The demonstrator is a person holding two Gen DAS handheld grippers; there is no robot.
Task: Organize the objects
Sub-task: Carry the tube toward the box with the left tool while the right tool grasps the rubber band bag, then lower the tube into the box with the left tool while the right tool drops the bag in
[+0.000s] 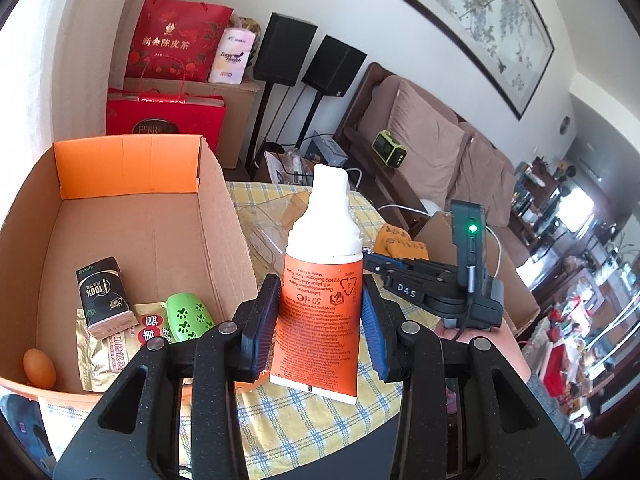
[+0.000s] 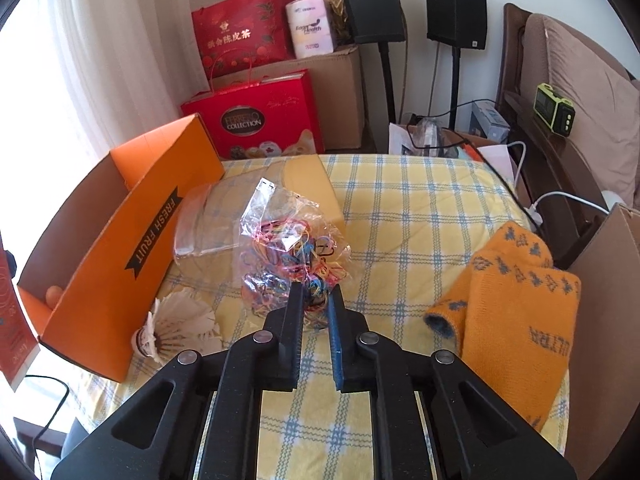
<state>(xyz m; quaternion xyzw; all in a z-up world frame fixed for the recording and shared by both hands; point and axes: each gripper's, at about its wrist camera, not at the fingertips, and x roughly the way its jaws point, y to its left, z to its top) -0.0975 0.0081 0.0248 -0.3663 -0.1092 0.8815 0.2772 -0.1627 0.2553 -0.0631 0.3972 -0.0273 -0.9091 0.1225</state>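
Daylight enters from the curtained window, left of the fingers in both views, and we see it overexposed to near white. The orange box and checked tablecloth ahead of the fingers are evenly lit, with only soft shadows under them. We note strong fisheye bending: the framed painting bows far right of the fingers, and black vignetting fills the corners. Both pictures are sharp near the fingers and softer toward the rim.

White walls, brown sofa — framed painting.
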